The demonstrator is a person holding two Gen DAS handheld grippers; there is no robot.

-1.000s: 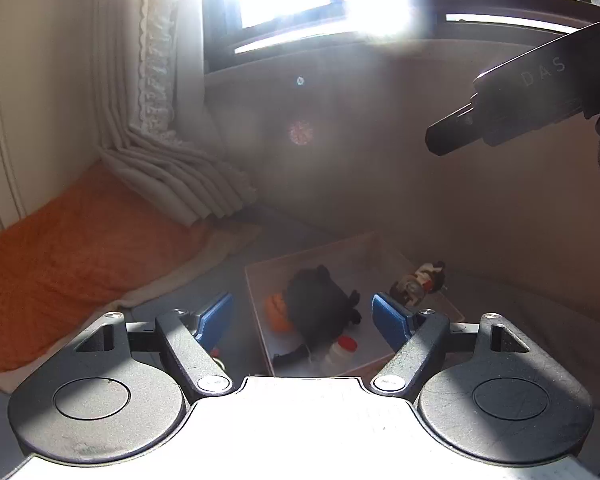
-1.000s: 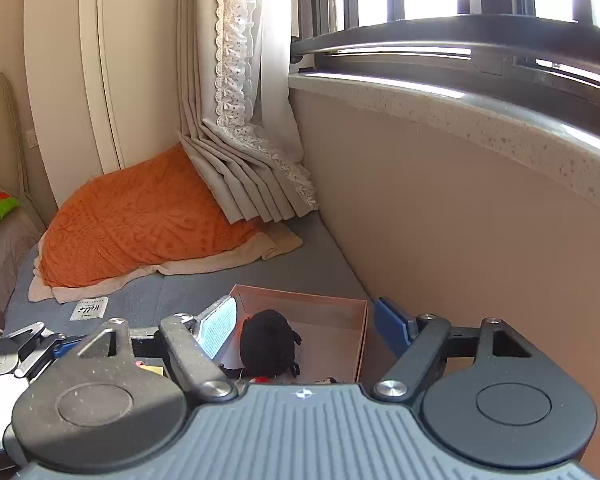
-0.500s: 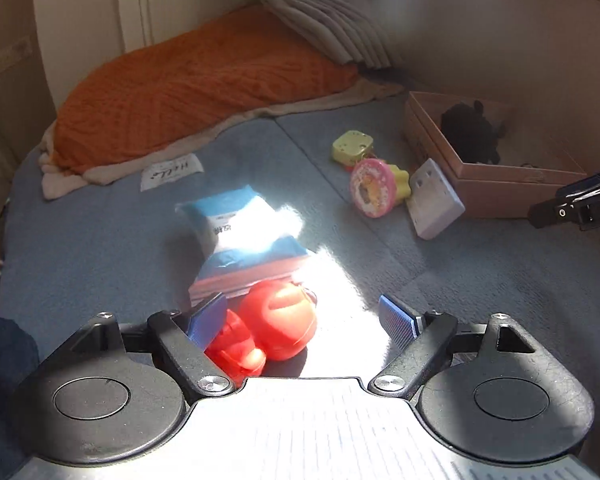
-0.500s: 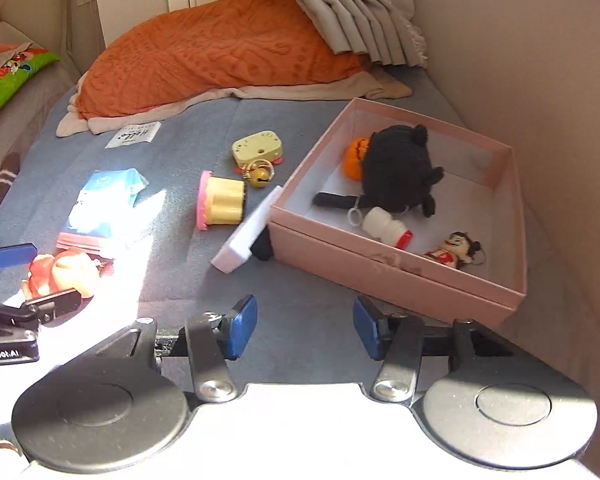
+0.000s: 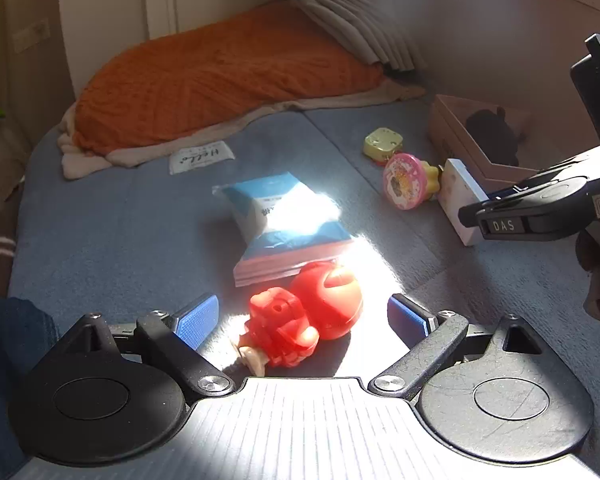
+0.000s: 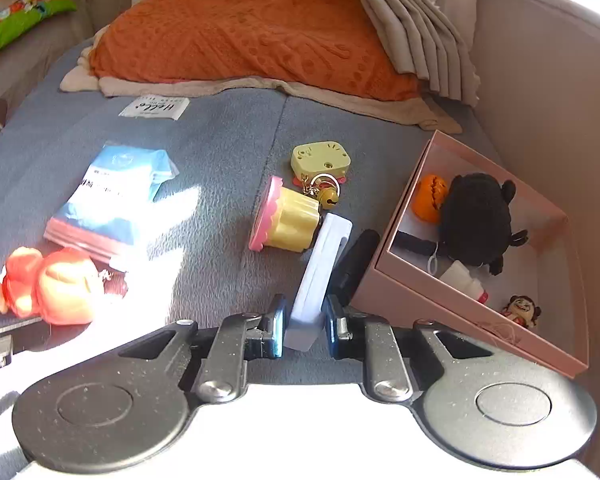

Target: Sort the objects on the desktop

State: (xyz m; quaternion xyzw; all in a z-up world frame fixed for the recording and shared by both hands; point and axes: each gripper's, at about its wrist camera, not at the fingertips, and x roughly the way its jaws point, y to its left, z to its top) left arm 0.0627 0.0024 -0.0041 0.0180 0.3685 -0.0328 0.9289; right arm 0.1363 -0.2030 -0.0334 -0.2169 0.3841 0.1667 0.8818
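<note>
Both grippers have dropped toward the blue mat [image 6: 228, 128]. My right gripper [image 6: 302, 330] has its fingers clamped on the white block [image 6: 320, 272] leaning beside the pink box [image 6: 460, 300]. My left gripper [image 5: 302, 318], fingers opening, straddles the red toy figure [image 5: 304, 320] untouched.

We list: red toy figure [image 5: 304, 328]; blue-and-white packet [image 5: 284, 212]; yellow cup [image 6: 288, 220] with pink rim; pale yellow case [image 6: 320, 158]; white block [image 6: 320, 272]; pink box [image 6: 460, 304] holding black plush [image 6: 476, 220]; orange textured blanket [image 6: 240, 32]; blue-grey mat [image 6: 228, 128].
</note>
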